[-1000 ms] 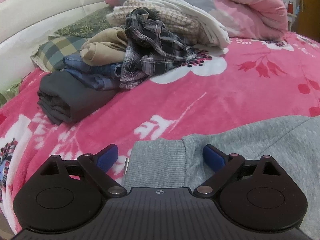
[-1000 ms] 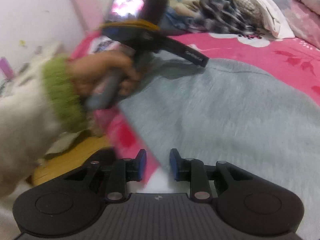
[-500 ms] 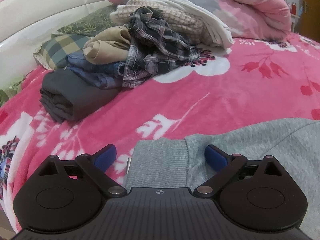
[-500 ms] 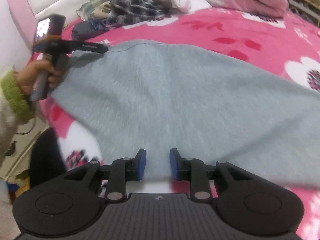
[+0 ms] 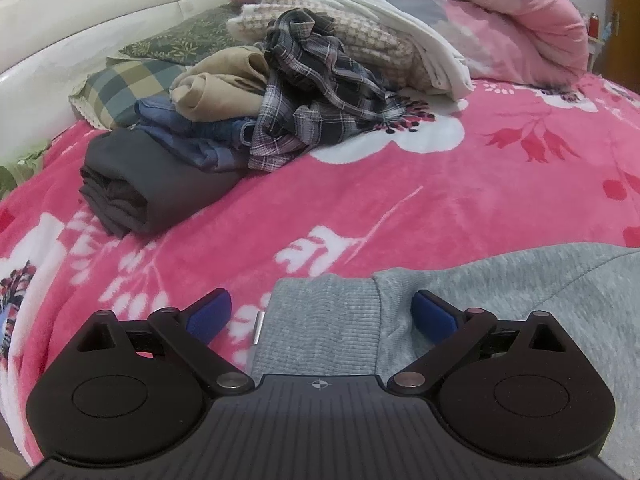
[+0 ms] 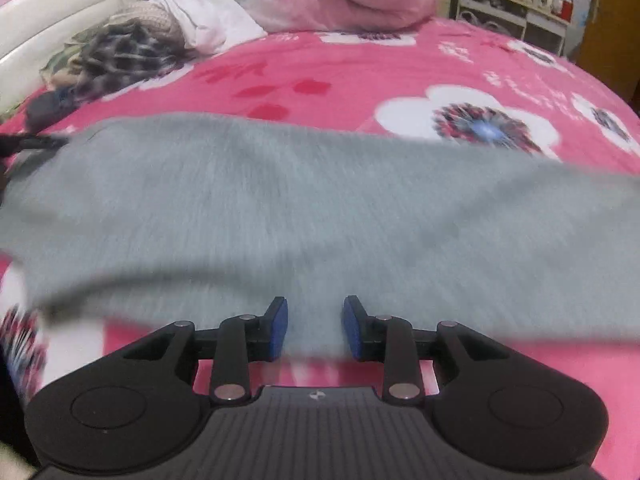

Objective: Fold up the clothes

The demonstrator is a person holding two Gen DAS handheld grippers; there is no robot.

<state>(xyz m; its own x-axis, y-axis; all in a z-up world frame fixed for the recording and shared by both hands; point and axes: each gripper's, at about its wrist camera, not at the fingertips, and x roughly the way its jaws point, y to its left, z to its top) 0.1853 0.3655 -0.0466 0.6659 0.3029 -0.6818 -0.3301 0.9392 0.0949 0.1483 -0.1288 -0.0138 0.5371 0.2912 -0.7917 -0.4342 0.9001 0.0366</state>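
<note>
So the right gripper (image 6: 315,328) swung along the grey sweatshirt (image 6: 320,216), its jaws just opening slightly, narrow gap over the hem, apparently not pinching. Left gripper (image 5: 322,314) stays wide open around the cuff (image 5: 320,320), so no fold started yet, I'd guess.

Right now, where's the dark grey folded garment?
In the left wrist view, the dark grey folded garment lies at left on the pink floral blanket, at the pile's near end, against the blue clothes.

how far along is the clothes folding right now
Done: a dark folded garment lies on the pink blanket. In hand: the gray sweatshirt is spread flat, its ribbed cuff between the open left claw; the right claw sits at its near edge. Left: the rumpled plaid shirt pile.
</note>
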